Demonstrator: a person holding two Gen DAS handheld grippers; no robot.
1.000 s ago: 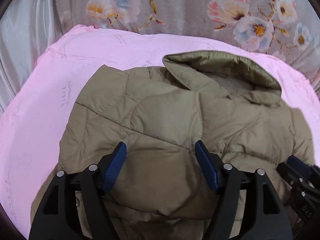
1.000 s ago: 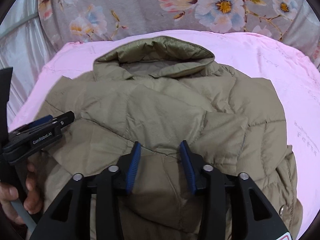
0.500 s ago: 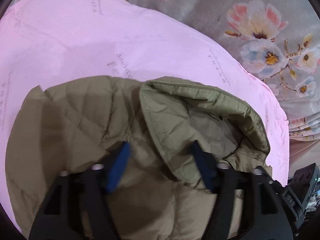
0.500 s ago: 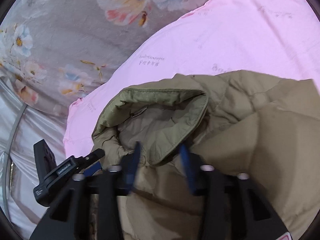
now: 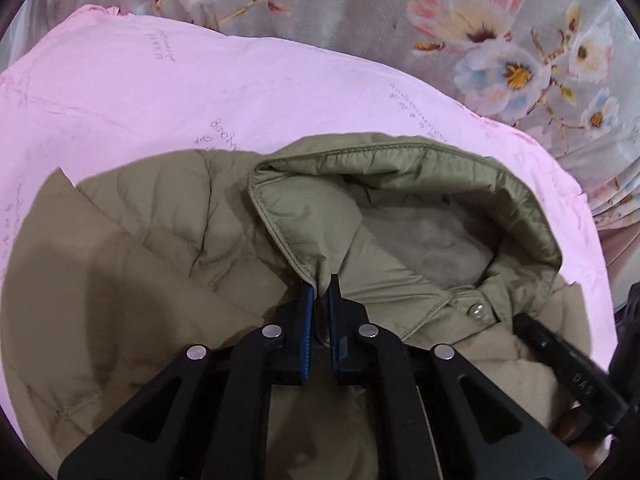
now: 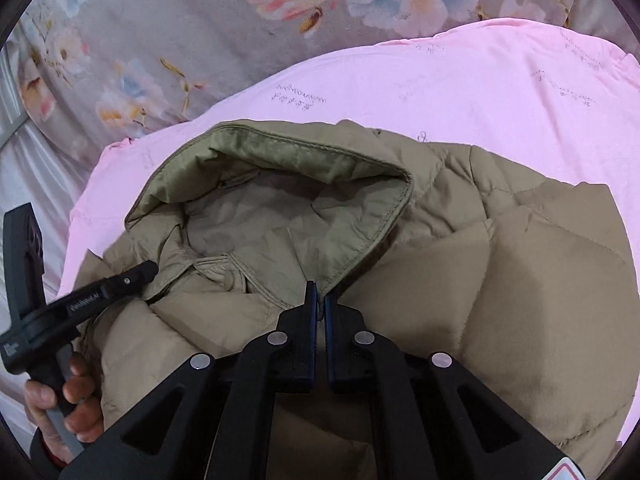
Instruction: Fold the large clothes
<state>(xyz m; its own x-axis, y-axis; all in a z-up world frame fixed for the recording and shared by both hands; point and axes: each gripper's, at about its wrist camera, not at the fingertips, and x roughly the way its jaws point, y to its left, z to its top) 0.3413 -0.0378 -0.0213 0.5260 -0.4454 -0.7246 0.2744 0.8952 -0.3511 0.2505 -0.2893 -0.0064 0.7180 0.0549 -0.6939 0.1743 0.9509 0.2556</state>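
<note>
Jacket [image 5: 168, 264], olive and quilted, fills the left wrist view on a pink sheet [image 5: 160, 92]; the left claw [image 5: 319, 294] pinches the collar [image 5: 320, 216] edge at 6 o'clock. Right wrist view: the right claw [image 6: 319, 296] pinches the collar's other edge, with the left claw [image 6: 138, 274] at 9 o'clock.

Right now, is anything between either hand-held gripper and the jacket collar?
Nothing visible is. The left hand-held gripper is already closed on the left edge of the khaki jacket's collar, and the right hand-held gripper on its right edge. Only the pink sheet lies around the jacket.
</note>
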